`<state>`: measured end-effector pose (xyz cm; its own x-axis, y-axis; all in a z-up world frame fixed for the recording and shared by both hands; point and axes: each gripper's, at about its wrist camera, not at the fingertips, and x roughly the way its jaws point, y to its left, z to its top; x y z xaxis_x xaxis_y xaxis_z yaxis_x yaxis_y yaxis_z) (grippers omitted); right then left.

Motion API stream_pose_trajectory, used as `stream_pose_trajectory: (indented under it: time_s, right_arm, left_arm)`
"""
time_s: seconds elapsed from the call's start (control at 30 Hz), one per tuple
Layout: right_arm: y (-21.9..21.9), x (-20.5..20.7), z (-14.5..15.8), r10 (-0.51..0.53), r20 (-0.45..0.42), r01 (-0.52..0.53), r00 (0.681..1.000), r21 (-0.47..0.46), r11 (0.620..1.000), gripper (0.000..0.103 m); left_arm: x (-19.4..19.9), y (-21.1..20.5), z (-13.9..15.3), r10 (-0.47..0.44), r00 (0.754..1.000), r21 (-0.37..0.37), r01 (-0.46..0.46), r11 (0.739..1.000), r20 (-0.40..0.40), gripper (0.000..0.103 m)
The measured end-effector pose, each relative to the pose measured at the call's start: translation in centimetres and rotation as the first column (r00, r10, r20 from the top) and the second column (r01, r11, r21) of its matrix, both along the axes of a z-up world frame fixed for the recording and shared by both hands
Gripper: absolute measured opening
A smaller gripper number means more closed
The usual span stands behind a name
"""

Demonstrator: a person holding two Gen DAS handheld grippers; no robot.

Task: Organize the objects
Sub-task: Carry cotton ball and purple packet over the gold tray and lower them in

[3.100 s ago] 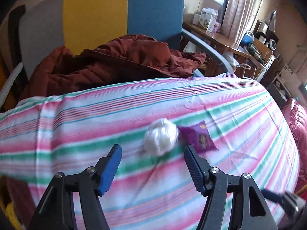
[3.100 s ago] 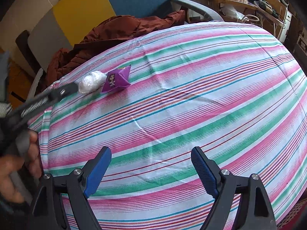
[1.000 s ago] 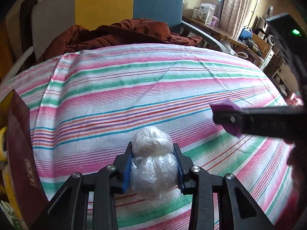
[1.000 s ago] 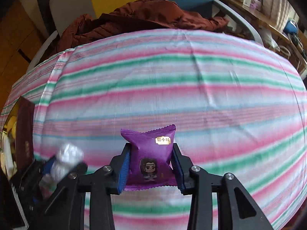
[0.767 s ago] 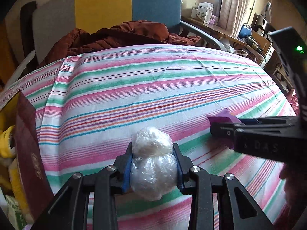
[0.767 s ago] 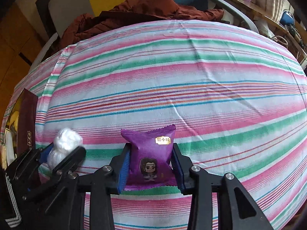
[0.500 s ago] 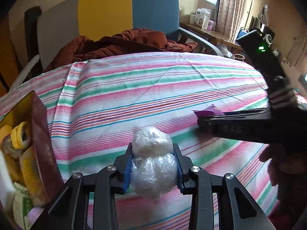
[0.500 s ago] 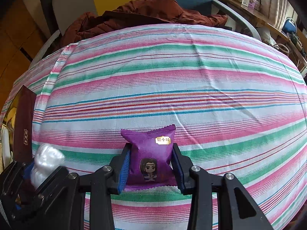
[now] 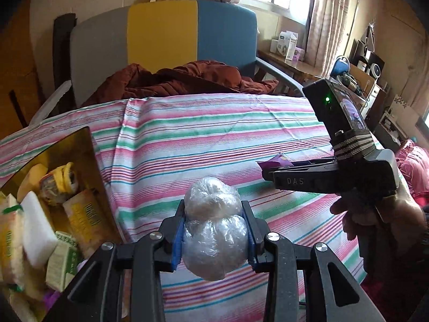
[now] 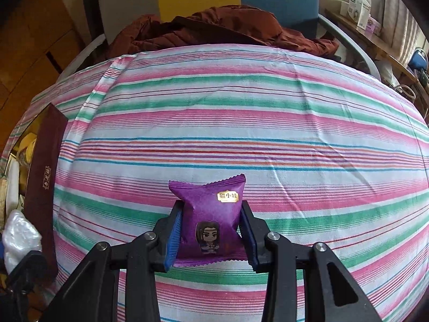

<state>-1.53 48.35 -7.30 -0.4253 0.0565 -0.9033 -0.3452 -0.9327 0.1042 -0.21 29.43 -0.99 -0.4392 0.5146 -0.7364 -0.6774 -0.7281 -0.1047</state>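
My left gripper (image 9: 213,218) is shut on a white lump wrapped in clear plastic (image 9: 214,236), held above the striped tablecloth (image 9: 203,136). My right gripper (image 10: 211,222) is shut on a purple snack packet (image 10: 210,214) with a cartoon figure, held upright over the cloth (image 10: 241,123). The right gripper also shows in the left wrist view (image 9: 270,170), to the right of my left one, with the packet's purple edge (image 9: 276,161) in it. The plastic lump shows at the left edge of the right wrist view (image 10: 18,233).
A dark red box with a gold inside (image 9: 91,187) stands open at the table's left, holding several packets and a yellow item (image 9: 59,182); its side shows in the right wrist view (image 10: 43,187). A chair with a red-brown jacket (image 9: 182,80) stands behind the table.
Both grippers have drawn back and to the left with their loads. The open box at the left has come further into the left wrist view.
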Motion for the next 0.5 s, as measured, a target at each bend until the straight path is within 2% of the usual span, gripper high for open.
stream_pose_trajectory:
  time_s: [0.2, 0.4, 0.5]
  right_arm:
    - [-1.0, 0.2, 0.1, 0.031, -0.005, -0.031, 1.0, 0.013, 0.999, 0.04]
    - [-2.4, -0.1, -0.9, 0.068, 0.046, -0.07, 0.997, 0.056, 0.996, 0.04]
    - [-2.5, 0.0, -0.8, 0.06, 0.058, -0.063, 0.996, 0.045, 0.997, 0.039]
  left_arm:
    - [0.5, -2.9, 0.8, 0.031, 1.0, 0.017, -0.031, 0.999, -0.001, 0.037]
    - [0.6, -6.1, 1.3, 0.063, 0.998, 0.032, -0.063, 0.997, 0.003, 0.037]
    - [0.3, -8.2, 1.6, 0.079, 0.997, 0.058, -0.081, 0.995, 0.02, 0.037]
